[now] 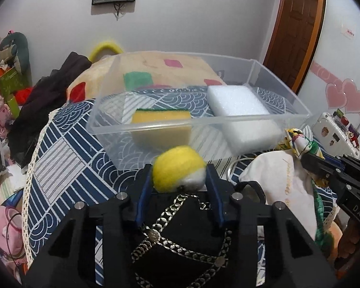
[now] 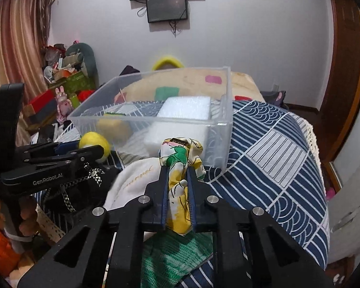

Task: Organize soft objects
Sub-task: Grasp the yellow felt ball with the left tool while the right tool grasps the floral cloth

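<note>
My left gripper (image 1: 180,176) is shut on a yellow and white felt ball (image 1: 178,171), held just in front of a clear plastic bin (image 1: 156,126). The bin holds a yellow sponge (image 1: 162,124) with a green top and a white foam block (image 1: 242,110). My right gripper (image 2: 177,177) is shut on a floral cloth scrunchie (image 2: 180,168), yellow, white and green, close to the bin's (image 2: 218,122) near wall. The ball (image 2: 93,140) and left gripper (image 2: 93,151) show at the left of the right wrist view. The right gripper (image 1: 312,165) shows at the right of the left wrist view.
A white cloth (image 1: 273,175), a black bag with a chain strap (image 1: 180,235) and a green knit piece (image 2: 175,256) lie on the blue patterned tablecloth (image 2: 276,158). A patterned pillow (image 1: 156,69) lies behind the bin. Clutter stands at the left (image 1: 7,76).
</note>
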The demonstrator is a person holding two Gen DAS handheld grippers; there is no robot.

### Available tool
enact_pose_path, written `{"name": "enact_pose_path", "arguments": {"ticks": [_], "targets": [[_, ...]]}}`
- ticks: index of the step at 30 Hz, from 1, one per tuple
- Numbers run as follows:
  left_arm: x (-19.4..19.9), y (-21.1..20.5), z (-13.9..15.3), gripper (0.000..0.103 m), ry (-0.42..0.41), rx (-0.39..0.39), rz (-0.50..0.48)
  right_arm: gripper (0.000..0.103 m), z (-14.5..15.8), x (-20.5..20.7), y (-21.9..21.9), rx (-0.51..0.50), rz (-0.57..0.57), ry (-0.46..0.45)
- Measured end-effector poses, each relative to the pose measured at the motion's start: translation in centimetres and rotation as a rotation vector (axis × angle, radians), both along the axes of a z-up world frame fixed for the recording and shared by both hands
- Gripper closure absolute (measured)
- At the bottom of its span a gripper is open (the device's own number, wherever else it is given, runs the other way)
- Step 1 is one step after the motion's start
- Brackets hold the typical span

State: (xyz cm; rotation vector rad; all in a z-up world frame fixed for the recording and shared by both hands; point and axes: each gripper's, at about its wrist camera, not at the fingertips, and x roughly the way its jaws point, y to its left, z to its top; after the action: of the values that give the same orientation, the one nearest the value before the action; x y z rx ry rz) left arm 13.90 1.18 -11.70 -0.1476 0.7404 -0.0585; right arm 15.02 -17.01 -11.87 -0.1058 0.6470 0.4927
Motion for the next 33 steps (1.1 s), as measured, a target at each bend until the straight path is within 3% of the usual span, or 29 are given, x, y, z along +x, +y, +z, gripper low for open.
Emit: {"name": "enact_pose_path", "arguments": {"ticks": [15,21,26,33], "targets": [[-3.0,1.0,4.0,0.06,-0.11,-0.026,0.012,0.089,2.5,-1.2,-0.7,0.03,-0.016,-0.057],[-3.7,0.7,4.7,0.06,-0.126,-0.022,0.003,0.089,1.2,-1.0,-0.2,-0.012,-0.021,-0.023],[-4.0,0.5,4.8,0.06,-0.132,-0.02,-0.001,0.076,0.1,-1.0,-1.1,-0.018,-0.04,0.02],[-4.2,0.3,4.9,0.06,-0.134,-0.017,-0.004,0.075,-0.4,-1.7,-2.4,-0.042,-0.07,0.028]]}}
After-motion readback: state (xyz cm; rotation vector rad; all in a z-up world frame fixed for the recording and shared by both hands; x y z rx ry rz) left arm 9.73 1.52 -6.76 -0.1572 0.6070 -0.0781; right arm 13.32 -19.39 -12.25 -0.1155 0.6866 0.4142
